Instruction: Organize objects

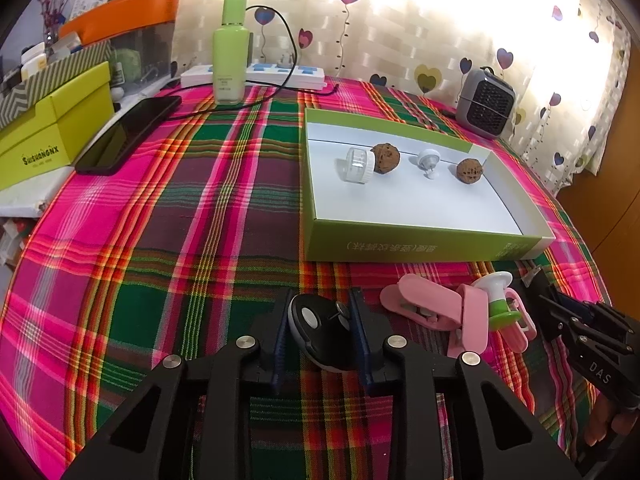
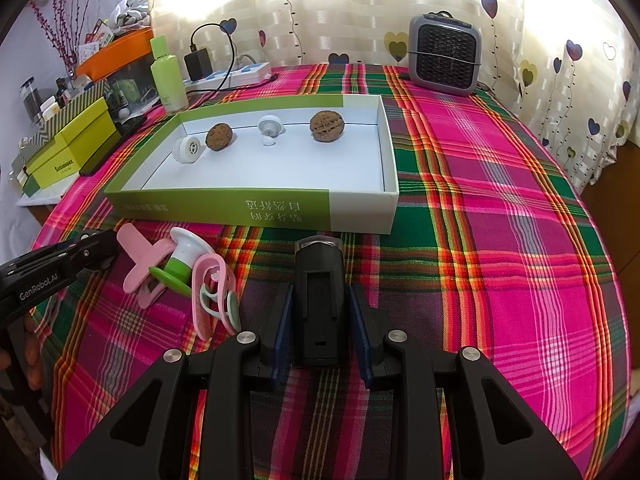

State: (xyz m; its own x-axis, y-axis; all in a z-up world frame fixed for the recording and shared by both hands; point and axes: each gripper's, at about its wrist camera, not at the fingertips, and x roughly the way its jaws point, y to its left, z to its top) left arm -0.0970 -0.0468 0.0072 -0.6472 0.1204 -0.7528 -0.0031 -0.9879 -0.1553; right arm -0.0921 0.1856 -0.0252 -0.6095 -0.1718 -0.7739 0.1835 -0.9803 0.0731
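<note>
A green-walled white tray (image 1: pixel 420 246) (image 2: pixel 360 212) holds two walnuts (image 1: pixel 386 158) (image 2: pixel 327 125), a clear-and-white cap (image 1: pixel 357 165) (image 2: pixel 187 150) and a small white plug (image 1: pixel 429 160) (image 2: pixel 270 126). My left gripper (image 1: pixel 320 320) is shut on a black key fob with a white button (image 1: pixel 316 326), just in front of the tray. My right gripper (image 2: pixel 320 308) is shut on a black rectangular device (image 2: pixel 319 300), also in front of the tray. Pink clips (image 1: pixel 424 304) (image 2: pixel 138 256) and a white-and-green pacifier (image 1: pixel 500 300) (image 2: pixel 184 260) lie on the plaid cloth between the grippers.
A green bottle (image 1: pixel 229 52) (image 2: pixel 168 76), a white power strip (image 1: pixel 256 74) with a black cable, a black phone (image 1: pixel 128 134) and yellow-green boxes (image 1: pixel 52 132) stand at the back left. A grey heater (image 1: pixel 486 102) (image 2: pixel 444 54) stands by the curtain. The table edge curves away on the right.
</note>
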